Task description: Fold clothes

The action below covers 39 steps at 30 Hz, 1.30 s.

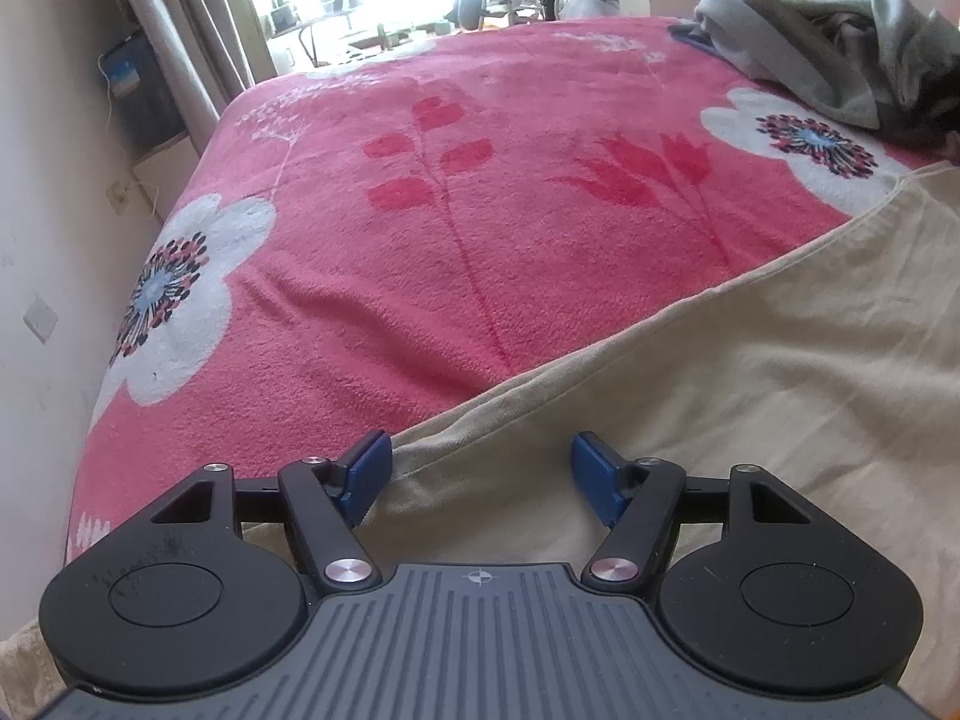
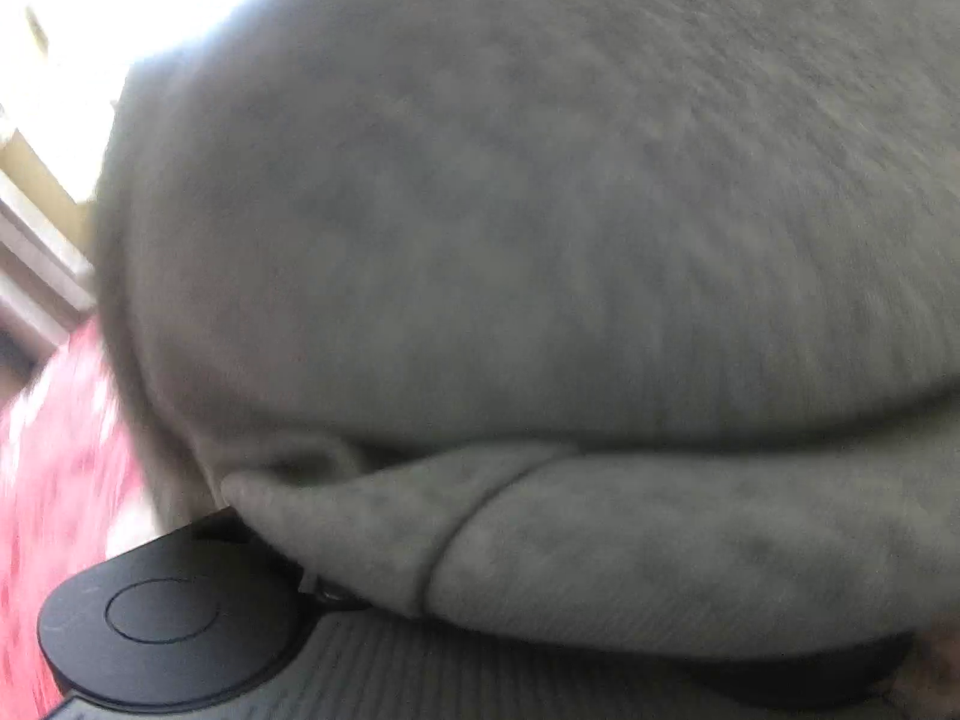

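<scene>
Pink floral blanket (image 1: 480, 192) over a bed, curtain and bright window behind. Left wrist view: left gripper (image 1: 480, 471) hovering with blue pads apart, nothing between, over a cream garment (image 1: 750, 420) whose hemmed edge runs diagonally, near left to far right. Grey clothes pile (image 1: 840, 60) at far right corner.

Right wrist view: blurred grey garment (image 2: 540, 210) draped over right gripper (image 2: 171, 636), hiding its fingers; cannot tell grip, nor the garment's long axis.

Grey cloth (image 2: 540, 240), blurred, drapes over the right hand-held gripper (image 2: 480, 540) and hides its fingers entirely, so its grip cannot be read. Ahead of the left hand-held gripper (image 1: 480, 474), the cream garment (image 1: 750, 420) runs off the right edge.
</scene>
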{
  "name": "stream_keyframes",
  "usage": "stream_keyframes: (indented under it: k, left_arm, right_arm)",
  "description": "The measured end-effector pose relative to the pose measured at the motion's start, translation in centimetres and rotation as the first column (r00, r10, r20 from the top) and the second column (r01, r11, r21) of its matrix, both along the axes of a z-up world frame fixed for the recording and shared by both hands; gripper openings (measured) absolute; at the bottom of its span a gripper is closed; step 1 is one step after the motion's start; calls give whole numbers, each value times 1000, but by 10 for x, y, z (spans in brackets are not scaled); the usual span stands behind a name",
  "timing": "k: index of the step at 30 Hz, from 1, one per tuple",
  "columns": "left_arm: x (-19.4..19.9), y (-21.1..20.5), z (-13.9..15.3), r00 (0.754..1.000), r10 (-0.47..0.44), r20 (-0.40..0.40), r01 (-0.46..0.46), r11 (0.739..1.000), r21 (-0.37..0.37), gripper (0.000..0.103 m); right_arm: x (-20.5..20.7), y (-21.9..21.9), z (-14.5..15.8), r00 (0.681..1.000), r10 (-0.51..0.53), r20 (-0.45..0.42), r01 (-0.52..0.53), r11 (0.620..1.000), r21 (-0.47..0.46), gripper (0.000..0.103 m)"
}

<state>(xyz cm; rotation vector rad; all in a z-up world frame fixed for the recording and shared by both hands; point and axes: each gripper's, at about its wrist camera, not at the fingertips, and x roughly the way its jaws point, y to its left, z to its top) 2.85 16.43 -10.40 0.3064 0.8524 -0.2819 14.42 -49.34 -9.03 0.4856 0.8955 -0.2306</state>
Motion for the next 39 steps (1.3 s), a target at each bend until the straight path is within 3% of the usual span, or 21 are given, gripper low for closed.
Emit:
stream_keyframes:
  k: [2, 5, 7, 10, 12, 15, 19, 24, 26, 29, 34, 39]
  left_arm:
    - [0, 1, 0, 1000, -4, 2, 4, 1000, -1, 67]
    - [1, 1, -1, 1000, -7, 4, 7, 1000, -5, 67]
    - [1, 1, -2, 1000, -7, 6, 7, 1000, -7, 68]
    - [1, 1, -2, 1000, -13, 11, 13, 1000, -3, 68]
    - [1, 0, -3, 1000, -16, 14, 16, 1000, 0, 68]
    - [1, 0, -3, 1000, -21, 18, 21, 1000, 4, 68]
    - [0, 0, -4, 999, -25, 27, 25, 1000, 8, 69]
    - [0, 1, -4, 999, -28, 31, 28, 1000, 7, 69]
    - [0, 1, -4, 999, -29, 31, 29, 1000, 6, 69]
    - [1, 1, -4, 999, -33, 31, 33, 999, 6, 69]
    - [1, 3, -4, 999, -36, 32, 36, 999, 3, 70]
    - [0, 3, -5, 999, -36, 33, 36, 999, 2, 70]
  right_arm:
    - [-23, 9, 8, 997, 67, -25, -68, 997, -37, 36]
    - [-72, 22, 27, 988, 155, 22, -152, 984, -95, 41]
    - [-94, 27, 33, 976, 210, 51, -205, 975, -79, 41]
    - [-116, 50, 41, 927, 368, 72, -355, 923, -149, 41]
    - [-113, 79, 44, 856, 515, 39, -490, 834, -255, 41]
    - [-101, 135, 41, 710, 700, -74, -665, 633, -397, 41]
    - [-87, 170, 31, 553, 804, -220, -783, 411, -467, 41]
    - [-75, 173, 19, 439, 827, -351, -863, 278, -422, 41]
    - [-69, 177, 15, 402, 833, -381, -885, 247, -394, 40]
    - [-67, 179, 13, 381, 834, -398, -895, 225, -386, 38]
    - [-73, 182, 12, 366, 826, -428, -899, 195, -392, 5]
    - [-77, 182, 18, 401, 825, -398, -872, 210, -441, 2]
